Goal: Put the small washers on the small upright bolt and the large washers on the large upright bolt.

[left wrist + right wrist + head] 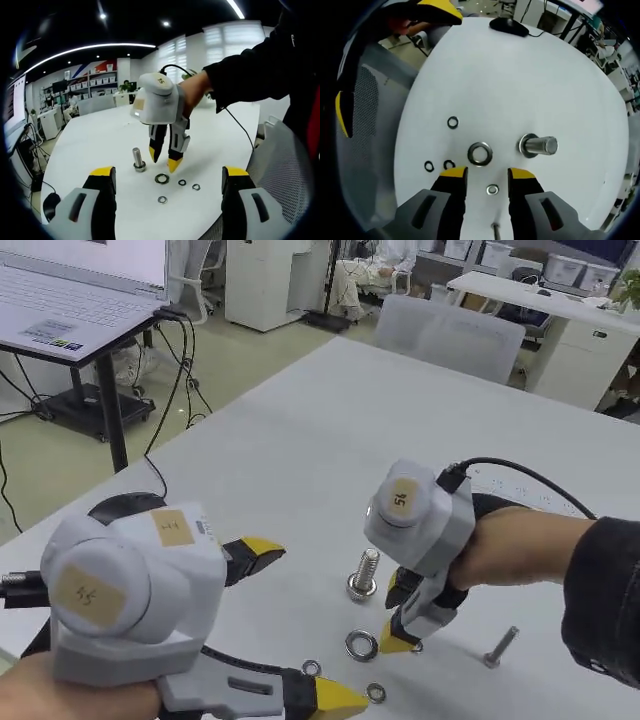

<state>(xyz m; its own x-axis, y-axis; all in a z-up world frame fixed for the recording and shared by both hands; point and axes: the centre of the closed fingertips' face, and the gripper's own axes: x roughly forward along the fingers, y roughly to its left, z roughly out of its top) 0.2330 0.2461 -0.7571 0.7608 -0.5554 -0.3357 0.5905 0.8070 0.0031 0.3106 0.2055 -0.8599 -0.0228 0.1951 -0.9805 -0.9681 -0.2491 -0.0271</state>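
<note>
We note right tool [487, 175] released, tips flanking a small washer [492, 189] on the desk [520, 75]; left tool [300, 625] wide apart, empty.

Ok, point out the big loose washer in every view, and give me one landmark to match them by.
Head view: the large washer lies flat at lower centre, just below the large upright bolt.
Left gripper view: the large washer is at centre, right of the bolt and a little lower.
Right gripper view: the large washer is at centre, left of the bolt.
Shared landmark: the large upright bolt, right beside the washer.
</note>
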